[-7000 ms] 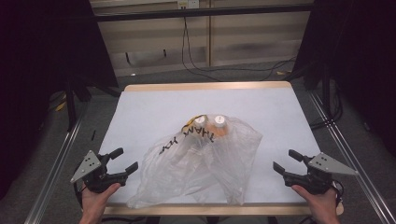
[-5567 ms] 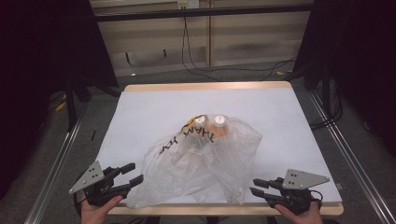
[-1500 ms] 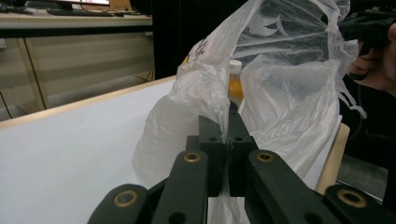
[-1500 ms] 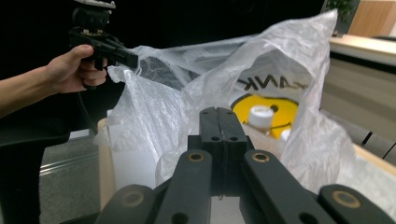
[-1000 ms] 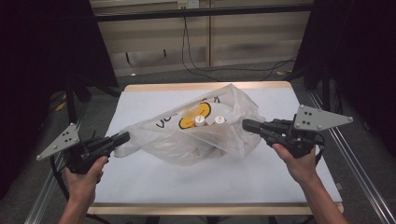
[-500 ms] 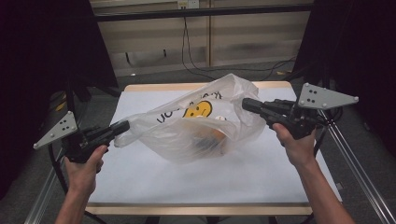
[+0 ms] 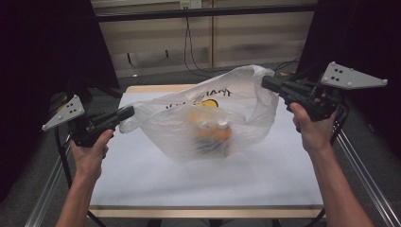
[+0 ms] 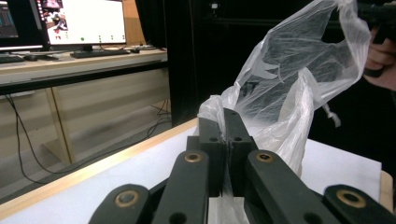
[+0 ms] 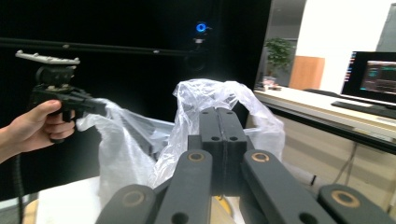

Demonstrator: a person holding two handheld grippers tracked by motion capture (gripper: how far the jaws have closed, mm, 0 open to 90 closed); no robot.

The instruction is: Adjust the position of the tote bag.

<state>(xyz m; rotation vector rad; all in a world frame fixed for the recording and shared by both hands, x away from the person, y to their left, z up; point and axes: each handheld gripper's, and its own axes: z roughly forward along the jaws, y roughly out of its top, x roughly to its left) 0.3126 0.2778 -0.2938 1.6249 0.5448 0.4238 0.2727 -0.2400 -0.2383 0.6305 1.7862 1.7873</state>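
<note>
Since the earlier frames both grippers have carried the plastic bag (image 7: 208, 113) from lying flat on the table up into the air and farther from the person, and it now hangs stretched between them. The left gripper (image 7: 126, 112) is clamped on the bag's left handle; in the left gripper view its jaws stand pressed together with crumpled film (image 8: 219, 105) bunched at their tips. The right gripper (image 7: 265, 83) is clamped on the opposite handle, held higher than the left; in the right gripper view its jaws meet flat with a loop of plastic (image 9: 219, 95) rising over their tips. Between the two grippers the bag sags open, with black lettering and a yellow face printed on the side away from the person. Below the grippers, at the bag's lowest part, sit orange bottles with white caps (image 7: 213, 132), blurred. Under the bag lies the white table (image 7: 156, 175), and the bag's bottom is at or just above its surface; I cannot tell which
</note>
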